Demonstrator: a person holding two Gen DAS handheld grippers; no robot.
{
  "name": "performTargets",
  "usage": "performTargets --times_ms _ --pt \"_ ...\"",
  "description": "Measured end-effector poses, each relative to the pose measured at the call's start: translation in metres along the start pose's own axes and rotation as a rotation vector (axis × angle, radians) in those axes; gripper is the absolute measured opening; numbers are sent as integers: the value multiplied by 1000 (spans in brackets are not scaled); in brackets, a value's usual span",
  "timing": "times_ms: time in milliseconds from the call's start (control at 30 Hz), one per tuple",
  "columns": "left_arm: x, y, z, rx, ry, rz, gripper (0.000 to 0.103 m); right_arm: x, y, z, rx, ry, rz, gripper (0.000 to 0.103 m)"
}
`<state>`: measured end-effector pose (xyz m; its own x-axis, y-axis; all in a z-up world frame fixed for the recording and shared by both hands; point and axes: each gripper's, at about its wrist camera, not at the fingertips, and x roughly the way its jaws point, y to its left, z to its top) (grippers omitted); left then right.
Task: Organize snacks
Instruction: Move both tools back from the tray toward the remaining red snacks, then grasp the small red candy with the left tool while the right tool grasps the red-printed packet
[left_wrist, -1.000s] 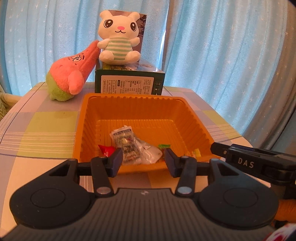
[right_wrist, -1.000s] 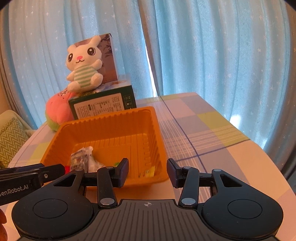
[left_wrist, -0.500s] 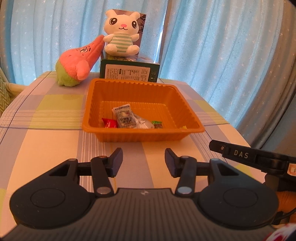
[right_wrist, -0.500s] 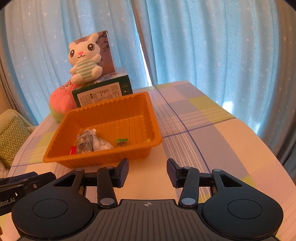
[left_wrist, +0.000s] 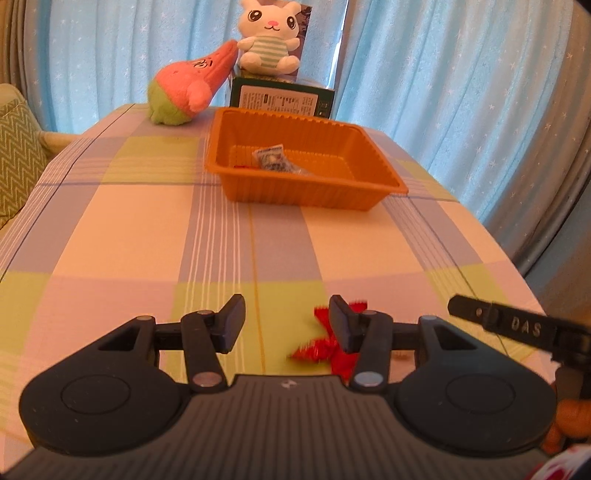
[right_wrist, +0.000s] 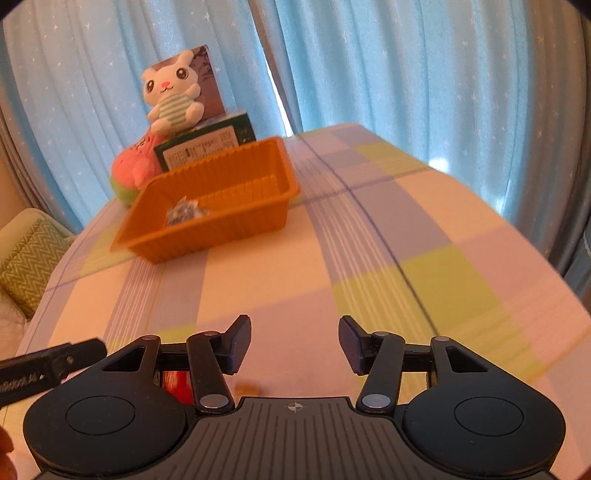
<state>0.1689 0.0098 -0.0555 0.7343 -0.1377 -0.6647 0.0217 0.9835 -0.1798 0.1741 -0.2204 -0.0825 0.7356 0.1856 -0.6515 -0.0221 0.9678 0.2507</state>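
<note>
The worktop (left_wrist: 122, 236) under its checked cloth lies bare between the grippers and the orange tray (left_wrist: 306, 192), which sits toward the far end. Beyond the tray stand a green box (left_wrist: 282, 98), a white plush rabbit (left_wrist: 267, 40) on top of it, and a pink plush (left_wrist: 188, 90) leaning at its left; curtains (left_wrist: 443, 92) close off the back and right. The right edge of the worktop curves away toward the curtain, and past the left edge a zigzag cushion (left_wrist: 14, 162) shows.

The left gripper (left_wrist: 286, 323) hovers low over the near end, fingers spread with only cloth between them. A red wrapper (left_wrist: 325, 347) lies on the cloth just at its right-hand finger, partly hidden behind it and blurred, so contact cannot be told. The right gripper (right_wrist: 293, 345) is also spread, its jaws having just been opening, with nothing between them. In the right wrist view a bit of red (right_wrist: 177, 384) shows behind its left linkage, mostly covered, and a small tan crumb (right_wrist: 247, 387) lies near the body's edge. Each gripper's side bar pokes into the other's view at the frame edge.

Inside the tray a crinkled clear packet (left_wrist: 273, 160) with printed label rests near the middle; the near wall hides most of the floor, and only a sliver of red shows beside the packet.
</note>
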Motion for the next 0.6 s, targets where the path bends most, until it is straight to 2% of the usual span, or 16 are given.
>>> performTargets --times_ms 200,600 --pt "-14 2 -23 8 28 21 46 -16 25 -45 -57 57 72 53" --pt "-23 18 -26 -18 20 39 46 -1 61 -61 -147 56 126 53"
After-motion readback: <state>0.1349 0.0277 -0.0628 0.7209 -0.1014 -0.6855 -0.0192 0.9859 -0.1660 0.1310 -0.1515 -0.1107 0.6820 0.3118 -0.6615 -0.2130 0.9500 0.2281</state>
